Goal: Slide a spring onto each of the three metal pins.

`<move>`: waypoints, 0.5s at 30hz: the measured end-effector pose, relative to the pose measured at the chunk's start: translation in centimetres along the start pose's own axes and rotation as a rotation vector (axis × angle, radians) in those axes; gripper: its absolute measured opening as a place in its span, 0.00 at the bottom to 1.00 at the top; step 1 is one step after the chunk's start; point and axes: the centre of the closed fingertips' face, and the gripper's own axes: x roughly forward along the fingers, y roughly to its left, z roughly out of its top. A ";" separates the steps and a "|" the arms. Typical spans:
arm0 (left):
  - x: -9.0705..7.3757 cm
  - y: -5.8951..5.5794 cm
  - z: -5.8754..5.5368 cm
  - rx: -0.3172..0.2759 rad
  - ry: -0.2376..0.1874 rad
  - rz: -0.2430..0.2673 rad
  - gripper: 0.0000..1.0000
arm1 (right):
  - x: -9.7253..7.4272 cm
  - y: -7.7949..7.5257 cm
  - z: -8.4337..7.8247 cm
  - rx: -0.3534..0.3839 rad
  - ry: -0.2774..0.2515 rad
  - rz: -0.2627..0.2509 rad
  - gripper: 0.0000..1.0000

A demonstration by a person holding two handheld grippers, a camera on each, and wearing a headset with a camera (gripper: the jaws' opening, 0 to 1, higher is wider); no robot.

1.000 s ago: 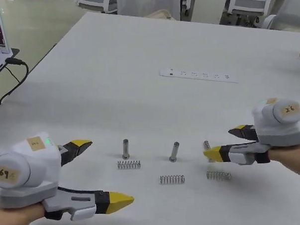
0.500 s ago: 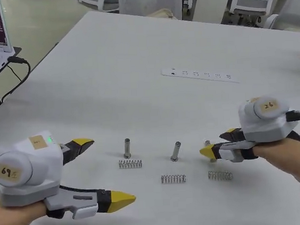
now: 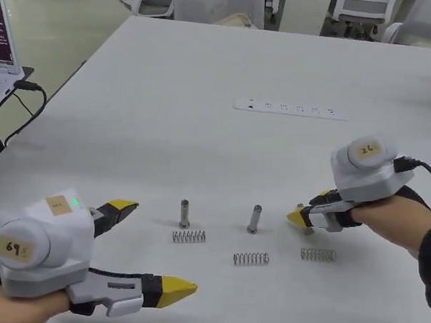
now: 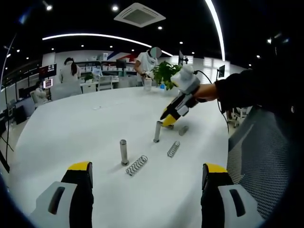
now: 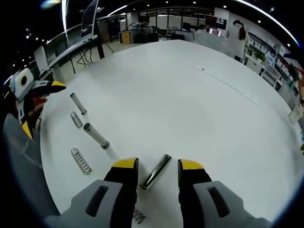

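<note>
Biggest first: a wide white surface (image 3: 198, 83) is laid out, with a white power strip (image 3: 290, 109) parked well apart at 12 o'clock of the work. The left gripper (image 3: 151, 246) is hung low at 7 o'clock of the head view, fingers spread wide, nothing held. The right gripper (image 5: 157, 164) is brought in at 4 o'clock, its yellow-tipped fingers set narrow on either side of the right pin (image 5: 156, 172), a short steel cylinder. A gap can be seen on both sides, so nothing's been clamped yet. The middle pin (image 3: 254, 218) and the left pin (image 3: 184, 213) are stood in a row toward 9 o'clock, all bare. Three small coiled wire springs are left lying flat, one just at 6 o'clock of each pin: the left spring (image 3: 189, 236), the middle spring (image 3: 250, 259), the right spring (image 3: 318, 255).

The step in hand is judged to be grabbing that right pin. It'd best be pinched low on the shank so the top is kept free, and squeezed gently and squarely so it isn't knocked over. A spring should then be taken near one end and lined up with the pin's axis before being slid on.
</note>
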 end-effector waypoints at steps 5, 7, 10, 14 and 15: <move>0.0 0.0 0.0 -0.001 0.001 -0.002 0.93 | 0.3 -0.1 0.1 0.009 0.016 -0.005 0.28; 0.0 0.0 -0.1 -0.002 0.001 -0.002 0.93 | 0.4 -0.2 0.1 0.011 0.023 -0.008 0.27; 0.0 0.1 -0.1 -0.004 0.000 -0.002 0.93 | 0.5 -0.2 0.2 0.023 0.032 -0.011 0.25; 0.0 0.1 -0.1 -0.005 0.000 -0.002 0.92 | 0.7 -0.1 0.0 0.044 0.051 -0.018 0.21; 0.0 0.1 -0.1 -0.006 0.000 -0.002 0.92 | 0.7 -0.2 0.0 0.043 0.053 -0.021 0.20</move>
